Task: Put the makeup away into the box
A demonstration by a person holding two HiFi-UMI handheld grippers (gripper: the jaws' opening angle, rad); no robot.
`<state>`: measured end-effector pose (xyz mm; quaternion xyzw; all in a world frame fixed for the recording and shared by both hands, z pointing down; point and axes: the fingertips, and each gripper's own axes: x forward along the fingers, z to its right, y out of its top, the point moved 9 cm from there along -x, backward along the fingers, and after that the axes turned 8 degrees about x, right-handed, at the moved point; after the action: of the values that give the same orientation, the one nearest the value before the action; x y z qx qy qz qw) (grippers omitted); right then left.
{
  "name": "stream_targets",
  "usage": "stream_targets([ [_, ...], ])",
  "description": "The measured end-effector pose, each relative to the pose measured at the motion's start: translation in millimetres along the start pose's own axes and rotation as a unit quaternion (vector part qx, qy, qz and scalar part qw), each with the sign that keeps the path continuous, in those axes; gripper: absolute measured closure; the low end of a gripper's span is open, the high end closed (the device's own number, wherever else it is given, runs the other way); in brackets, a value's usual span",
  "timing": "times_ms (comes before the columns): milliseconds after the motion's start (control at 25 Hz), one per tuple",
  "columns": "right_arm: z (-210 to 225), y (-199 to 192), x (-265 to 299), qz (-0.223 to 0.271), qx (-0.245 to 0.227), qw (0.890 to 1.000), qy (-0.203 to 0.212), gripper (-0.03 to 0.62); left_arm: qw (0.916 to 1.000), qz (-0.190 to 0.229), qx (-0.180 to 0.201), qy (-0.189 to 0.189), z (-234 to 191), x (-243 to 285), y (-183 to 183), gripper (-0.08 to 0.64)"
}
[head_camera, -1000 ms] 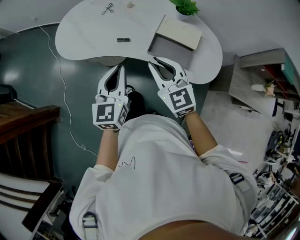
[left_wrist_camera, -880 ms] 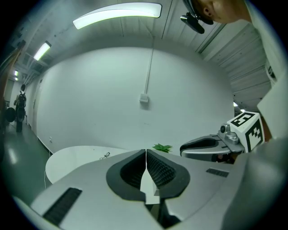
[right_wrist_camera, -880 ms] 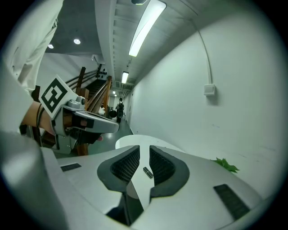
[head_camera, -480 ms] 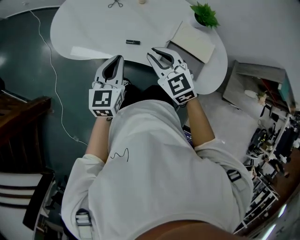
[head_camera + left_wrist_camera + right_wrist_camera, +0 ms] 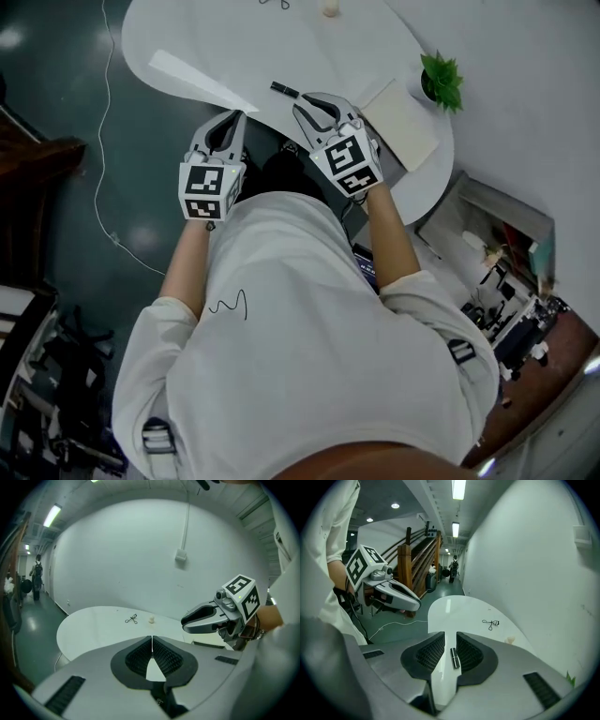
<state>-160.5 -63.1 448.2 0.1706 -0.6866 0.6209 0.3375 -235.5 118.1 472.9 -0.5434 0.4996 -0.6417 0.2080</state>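
On the white worktop (image 5: 206,37), the makeup tube (image 5: 284,91) is found just ahead of the right hand-held gripper (image 5: 312,101). Its jaws are spread, and the tube's long axis runs along their gap. The left hand-held gripper (image 5: 233,116), pressed together, is farther from the tube.

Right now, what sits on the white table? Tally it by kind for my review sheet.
Black makeup tube: 1
Eyelash curler: 1
Small cream object: 1
Box: 1
Potted plant: 1
Total: 5
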Motion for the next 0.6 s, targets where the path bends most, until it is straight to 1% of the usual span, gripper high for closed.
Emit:
stream_targets([
  [200,13.4,-11.5,32.8,-0.030,-0.025,0.998,0.052,0.517,0.9982,-0.021,-0.026,0.049,-2.6,0.4,-10.2,0.537],
  [360,20.1,-20.9,60.6,-0.066,-0.050,0.993,0.086,0.509,0.9951,-0.038,-0.038,0.083,0.9,-8.7,-19.8,0.537],
  [480,23.4,-27.1,83.3,-0.094,-0.069,0.988,0.103,0.498,0.9903,-0.052,-0.060,0.114,-1.6,-17.2,-33.4,0.537],
  [600,30.0,-34.6,104.1,-0.120,-0.078,0.984,0.109,0.491,0.9848,-0.065,-0.074,0.143,-6.3,-25.2,-41.3,0.537],
])
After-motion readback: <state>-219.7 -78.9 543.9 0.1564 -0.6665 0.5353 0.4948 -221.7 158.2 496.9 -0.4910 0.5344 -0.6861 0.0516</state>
